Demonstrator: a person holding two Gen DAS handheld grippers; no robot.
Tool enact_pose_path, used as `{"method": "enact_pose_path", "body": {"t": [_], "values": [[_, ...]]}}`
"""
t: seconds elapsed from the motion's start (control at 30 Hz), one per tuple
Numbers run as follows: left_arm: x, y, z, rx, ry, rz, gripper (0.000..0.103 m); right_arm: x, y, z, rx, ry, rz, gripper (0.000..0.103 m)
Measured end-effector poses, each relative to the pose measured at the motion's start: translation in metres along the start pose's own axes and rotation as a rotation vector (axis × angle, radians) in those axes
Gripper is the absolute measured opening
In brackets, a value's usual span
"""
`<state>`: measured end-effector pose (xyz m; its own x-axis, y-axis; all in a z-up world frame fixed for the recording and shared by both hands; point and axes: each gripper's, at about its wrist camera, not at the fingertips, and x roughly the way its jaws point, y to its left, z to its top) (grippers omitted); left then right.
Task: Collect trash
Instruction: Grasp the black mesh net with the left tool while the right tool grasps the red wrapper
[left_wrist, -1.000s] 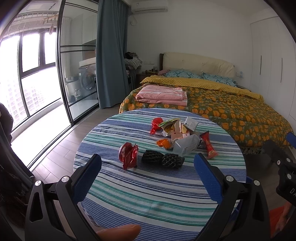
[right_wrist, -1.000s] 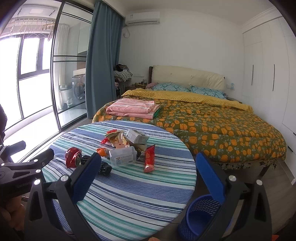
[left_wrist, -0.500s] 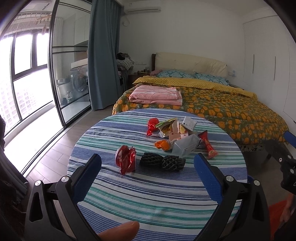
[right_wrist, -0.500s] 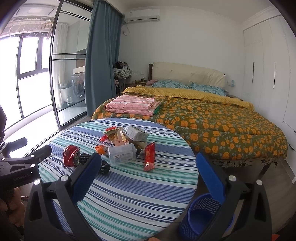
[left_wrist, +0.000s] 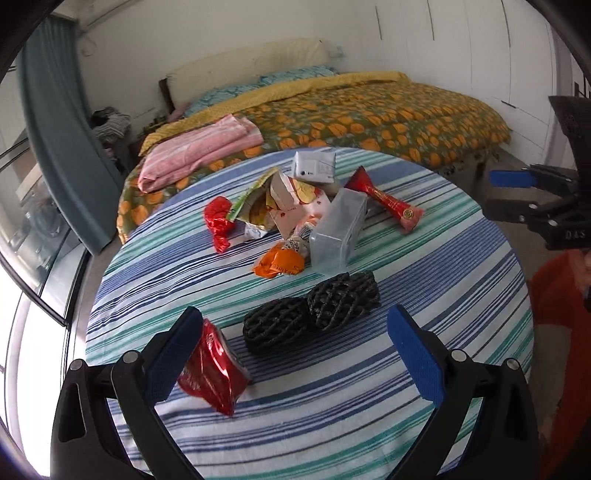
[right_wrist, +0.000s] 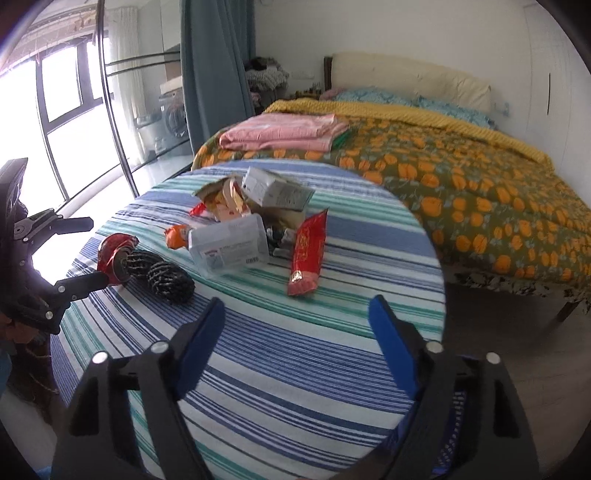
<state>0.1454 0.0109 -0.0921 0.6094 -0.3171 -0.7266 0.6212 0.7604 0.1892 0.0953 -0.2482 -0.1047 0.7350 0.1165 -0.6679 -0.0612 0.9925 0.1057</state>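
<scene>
Bedroom daylight falls on a round table under a blue, green and white striped cloth, with a bed in an orange-flowered cover behind it; all the trash still lies on the cloth, so I judge the collecting has not begun.

My left gripper stands wide open and holds nothing; a crumpled red foil wrapper lies just inside its left finger, and two black mesh nets rest between the jaws farther off.

My right gripper has just been closing partway, yet it is still open and empty, with bare cloth between its pads; a long red packet lies just ahead.

A clear plastic box, a white carton, an orange wrapper and torn bags sit heaped mid-table; a blue basket shows low behind my right finger, and everything is left to go there.
</scene>
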Motion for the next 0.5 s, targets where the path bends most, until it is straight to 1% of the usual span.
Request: {"method": "enact_pose_path", "body": {"t": [0.07,0.2,0.3,0.37,0.4,0.43,0.47,0.5], "values": [[0.017,0.005,0.005,0.015,0.024,-0.044,0.099,0.024,-0.004,0.006,0.019,0.051,0.035,0.069],[0.036,0.015,0.011,0.032,0.059,-0.145,0.099,0.066,-0.004,0.021,0.029,0.113,0.059,0.068],[0.051,0.012,0.013,0.078,0.09,-0.153,0.099,0.096,-0.006,0.031,0.04,0.155,0.045,0.067],[0.06,0.01,0.013,0.102,0.116,-0.152,0.099,0.111,-0.006,0.035,0.044,0.179,0.038,0.063],[0.064,0.01,0.012,0.108,0.13,-0.157,0.099,0.116,-0.006,0.036,0.042,0.193,0.039,0.059],[0.068,0.01,0.012,0.112,0.145,-0.165,0.099,0.119,-0.007,0.035,0.046,0.206,0.046,0.053],[0.071,0.01,0.011,0.116,0.163,-0.178,0.099,0.121,-0.008,0.035,0.053,0.218,0.052,0.05],[0.073,0.009,0.01,0.121,0.18,-0.192,0.099,0.122,-0.01,0.035,0.056,0.223,0.043,0.042]]}}
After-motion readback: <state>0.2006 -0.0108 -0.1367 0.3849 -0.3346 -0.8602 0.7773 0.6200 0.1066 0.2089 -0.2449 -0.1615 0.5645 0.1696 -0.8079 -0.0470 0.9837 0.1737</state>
